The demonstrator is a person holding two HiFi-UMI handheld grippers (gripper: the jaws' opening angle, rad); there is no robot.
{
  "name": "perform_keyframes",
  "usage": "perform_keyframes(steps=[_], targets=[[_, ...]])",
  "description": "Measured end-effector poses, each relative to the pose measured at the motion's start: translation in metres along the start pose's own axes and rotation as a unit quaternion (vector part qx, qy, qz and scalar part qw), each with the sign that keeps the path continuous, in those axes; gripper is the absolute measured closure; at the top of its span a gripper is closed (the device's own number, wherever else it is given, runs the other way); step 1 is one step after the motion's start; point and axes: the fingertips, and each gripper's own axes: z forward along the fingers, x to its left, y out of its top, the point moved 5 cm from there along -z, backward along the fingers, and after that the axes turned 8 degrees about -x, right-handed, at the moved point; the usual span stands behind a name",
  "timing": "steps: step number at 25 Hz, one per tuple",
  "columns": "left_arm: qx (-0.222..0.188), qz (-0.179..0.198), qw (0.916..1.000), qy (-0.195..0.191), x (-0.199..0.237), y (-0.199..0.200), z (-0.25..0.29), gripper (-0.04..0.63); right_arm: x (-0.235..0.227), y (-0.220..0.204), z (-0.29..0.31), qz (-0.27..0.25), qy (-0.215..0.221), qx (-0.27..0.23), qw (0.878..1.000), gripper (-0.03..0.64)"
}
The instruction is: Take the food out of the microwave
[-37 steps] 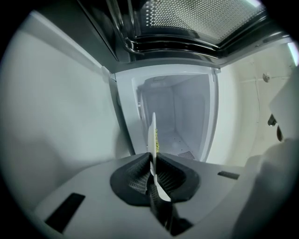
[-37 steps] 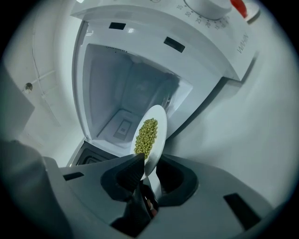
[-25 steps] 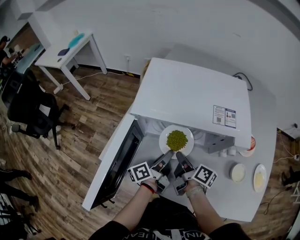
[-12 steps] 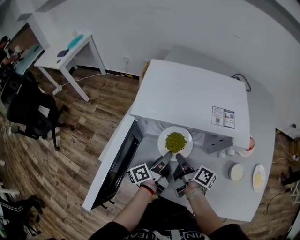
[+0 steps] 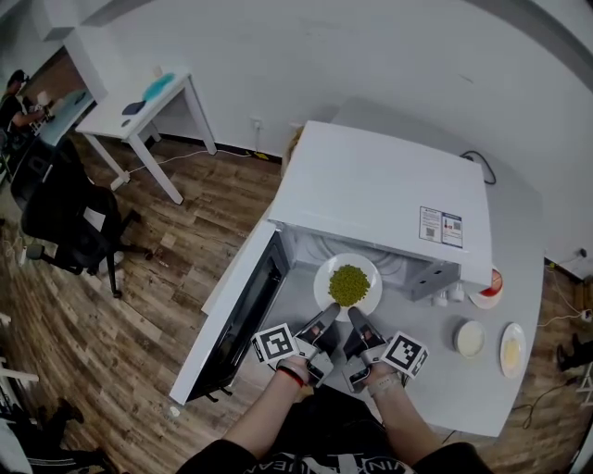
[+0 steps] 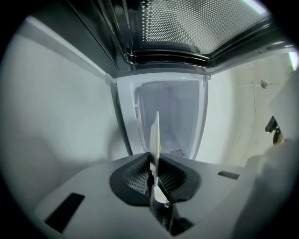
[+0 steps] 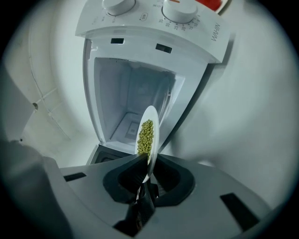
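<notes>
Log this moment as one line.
left hand-held gripper: jaws just closed on plate | right hand-held gripper: shut on plate | microwave door: open

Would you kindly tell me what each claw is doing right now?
Left claw: just closed onto the plate rim, gripping it.
Right claw: shut on the same plate.

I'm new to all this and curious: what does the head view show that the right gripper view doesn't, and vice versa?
Only the head view shows two small round dishes on the grey table and a black office chair. Only the right gripper view shows the control dials on the white microwave. Both show the white round plate of green peas, its rim pinched in the right claw.
</notes>
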Motion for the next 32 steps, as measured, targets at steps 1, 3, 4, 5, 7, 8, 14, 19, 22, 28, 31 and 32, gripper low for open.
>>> perform_keyframes(steps=[1, 3, 4, 5, 7, 8, 14, 19, 22, 28, 31, 32], targets=[[0.000, -0.001, 1.0000, -0.002, -0.001, -0.001, -0.002, 0.552, 0.001, -0.001, -0.002, 0.002, 0.001, -0.001, 1.000, 0.569], [-0.003, -0.004, 1.0000, -0.004, -0.003, -0.003, -0.008, 0.552, 0.003, -0.005, -0.007, 0.007, 0.004, -0.002, 1.000, 0.569], [-0.004, -0.006, 1.0000, -0.005, -0.004, -0.005, -0.012, 0.552, 0.004, -0.007, -0.009, 0.006, 0.008, -0.002, 1.000, 0.569], [-0.004, -0.006, 1.0000, -0.005, -0.005, -0.006, -0.016, 0.552, 0.006, -0.008, -0.011, 0.002, 0.012, -0.002, 1.000, 0.569], [-0.002, -0.003, 1.0000, -0.003, -0.006, -0.010, -0.024, 0.552, 0.007, -0.013, -0.018, -0.001, 0.015, -0.003, 1.000, 0.569], [0.001, 0.003, 1.0000, 0.001, -0.006, -0.011, -0.029, 0.552, 0.008, -0.016, -0.021, 0.002, 0.016, -0.004, 1.000, 0.569], [0.014, 0.050, 0.9983, 0.025, -0.006, -0.019, -0.058, 0.554, 0.010, -0.034, -0.045, 0.005, 0.007, -0.006, 1.000, 0.569], [0.009, 0.033, 0.9993, 0.018, -0.010, -0.033, -0.075, 0.552, 0.013, -0.048, -0.064, 0.023, -0.009, -0.011, 1.000, 0.569], [0.003, 0.010, 0.9999, 0.004, -0.015, -0.042, -0.079, 0.552, 0.013, -0.054, -0.072, 0.036, -0.020, -0.020, 0.999, 0.571], [0.015, 0.020, 0.9997, 0.007, -0.015, -0.051, -0.085, 0.552, 0.011, -0.058, -0.085, 0.051, -0.030, -0.023, 0.998, 0.571], [0.021, 0.039, 0.9984, 0.033, -0.013, -0.050, -0.090, 0.552, 0.013, -0.058, -0.088, 0.055, -0.031, -0.020, 0.998, 0.571], [0.023, 0.047, 0.9978, 0.040, -0.014, -0.049, -0.091, 0.552, 0.015, -0.057, -0.088, 0.055, -0.031, -0.019, 0.998, 0.571]])
